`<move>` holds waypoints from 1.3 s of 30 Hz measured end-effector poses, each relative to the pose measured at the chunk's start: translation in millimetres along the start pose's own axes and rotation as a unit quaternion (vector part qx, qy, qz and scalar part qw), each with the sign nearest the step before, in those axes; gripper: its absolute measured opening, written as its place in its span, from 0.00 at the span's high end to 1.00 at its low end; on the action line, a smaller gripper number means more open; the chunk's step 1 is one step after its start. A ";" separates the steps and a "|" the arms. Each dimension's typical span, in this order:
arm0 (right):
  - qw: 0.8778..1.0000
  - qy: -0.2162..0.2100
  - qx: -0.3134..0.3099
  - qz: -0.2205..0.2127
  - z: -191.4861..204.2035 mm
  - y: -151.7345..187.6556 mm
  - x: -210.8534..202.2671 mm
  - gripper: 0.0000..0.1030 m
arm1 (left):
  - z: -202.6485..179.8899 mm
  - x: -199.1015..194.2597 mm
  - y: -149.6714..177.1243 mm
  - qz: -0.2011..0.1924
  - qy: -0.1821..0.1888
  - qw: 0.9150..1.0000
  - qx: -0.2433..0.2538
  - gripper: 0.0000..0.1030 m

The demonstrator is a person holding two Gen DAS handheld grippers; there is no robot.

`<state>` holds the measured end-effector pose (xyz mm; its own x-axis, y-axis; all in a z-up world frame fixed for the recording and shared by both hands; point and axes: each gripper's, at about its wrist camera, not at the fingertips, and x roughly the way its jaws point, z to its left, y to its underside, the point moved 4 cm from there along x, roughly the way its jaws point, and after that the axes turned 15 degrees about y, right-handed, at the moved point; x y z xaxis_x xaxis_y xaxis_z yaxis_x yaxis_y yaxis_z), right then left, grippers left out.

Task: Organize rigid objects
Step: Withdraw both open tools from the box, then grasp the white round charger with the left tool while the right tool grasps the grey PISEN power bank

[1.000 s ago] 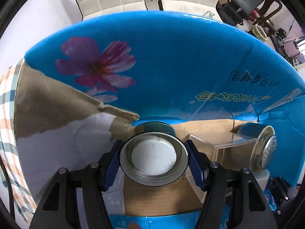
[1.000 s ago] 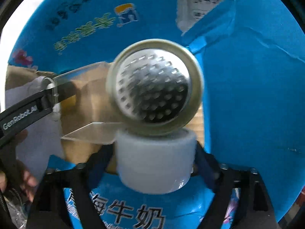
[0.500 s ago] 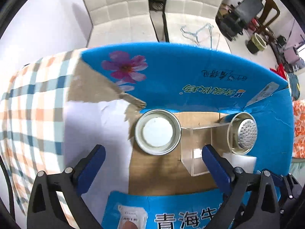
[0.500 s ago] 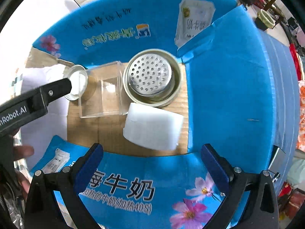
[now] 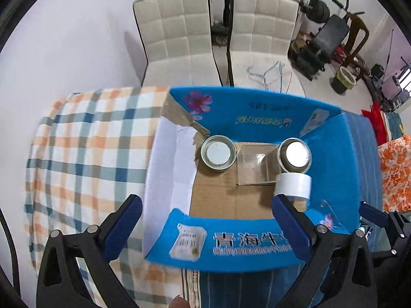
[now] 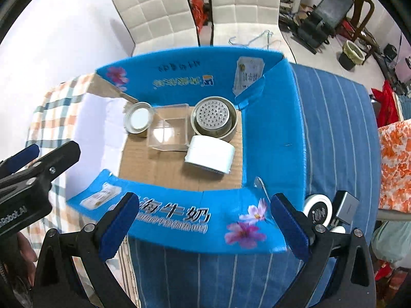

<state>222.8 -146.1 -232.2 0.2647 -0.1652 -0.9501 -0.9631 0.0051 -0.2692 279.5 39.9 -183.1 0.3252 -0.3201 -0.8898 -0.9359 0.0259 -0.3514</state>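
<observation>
From my left wrist camera, my left gripper [image 5: 206,227] hangs above the near flap of the blue milk carton box [image 5: 269,116], fingers spread wide and holding nothing. Inside the box, against the far wall, sits the round metal tin with a white inside [image 5: 218,153]. Just to its right is the clear square plastic container [image 5: 253,163], and right of that the steel strainer cup [image 5: 295,155], in the box's far right corner. The white roll of tape [image 5: 292,186] lies on its side, touching the strainer cup on the near side. The box stands on a checked orange-and-blue cloth [image 5: 84,148].

From my right wrist camera, my right gripper [image 6: 203,224] also hovers over the near wall of the box, fingers wide apart and empty. The same four pieces line the box's far end, with bare cardboard floor nearer to me. Outside the box, off its near right corner on the blue striped cloth [image 6: 334,118], I see a round white-rimmed gadget [image 6: 318,211] and a small grey square block [image 6: 346,208] (partly hidden behind my finger, so I cannot tell what they are).

My judgement: four items are packed, and those two outside probably remain.
</observation>
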 end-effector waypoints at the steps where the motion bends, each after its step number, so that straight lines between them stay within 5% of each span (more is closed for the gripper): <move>1: 1.000 -0.006 0.001 -0.005 -2.0 2.7 -6.8 0.00 | -1.9 -8.8 1.3 -0.006 -0.002 1.000 0.003 0.00; 14: 0.998 -0.034 0.004 -0.052 -50.1 38.4 -86.6 0.00 | -55.8 -81.8 30.5 -0.052 -0.007 0.998 0.022 0.00; 22: 0.996 -0.048 0.057 -0.045 -129.2 69.1 -89.1 0.00 | -112.7 -84.7 42.7 -0.059 0.018 0.998 0.034 0.00; 31: 0.982 -0.010 0.170 0.084 -277.2 119.9 29.5 0.00 | -240.5 19.5 79.0 0.007 0.051 0.993 0.104 0.00; 39: 0.962 -0.080 0.200 0.167 -287.4 125.3 146.2 0.11 | -280.6 114.7 113.3 0.042 0.022 0.997 0.066 0.00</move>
<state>126.6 -453.1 -359.5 -0.0212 0.0643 -0.9977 -0.9086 0.4152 0.0461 172.8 -259.7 -243.2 0.2382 -0.3528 -0.9049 -0.9324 0.1778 -0.3148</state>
